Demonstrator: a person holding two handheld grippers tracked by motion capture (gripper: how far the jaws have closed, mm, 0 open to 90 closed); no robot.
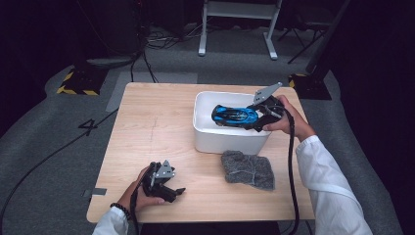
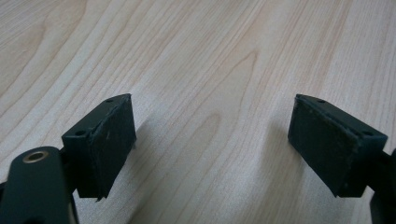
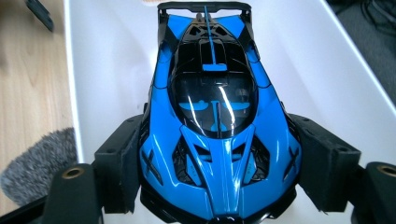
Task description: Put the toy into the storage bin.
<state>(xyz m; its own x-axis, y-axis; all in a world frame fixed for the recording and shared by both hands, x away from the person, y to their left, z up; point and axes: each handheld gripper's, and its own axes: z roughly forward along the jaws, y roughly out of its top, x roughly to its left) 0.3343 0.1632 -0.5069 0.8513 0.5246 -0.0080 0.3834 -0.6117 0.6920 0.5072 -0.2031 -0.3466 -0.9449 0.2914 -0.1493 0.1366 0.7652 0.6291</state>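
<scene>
Pale wooden table (image 1: 156, 127) on grey carpet (image 1: 44, 142), dark room; right gripper (image 1: 257, 117) jaws pinching blue toy car (image 1: 235, 115) over white bin (image 1: 230, 139) at two o'clock, left gripper (image 1: 169, 188) jaws spread empty at seven.

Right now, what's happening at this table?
A person works with two handheld grippers. The right gripper clasps the front of a blue toy car over the white tub. The left gripper rests open on the wooden table, holding nothing. A grey cloth lies in front of the tub.
</scene>
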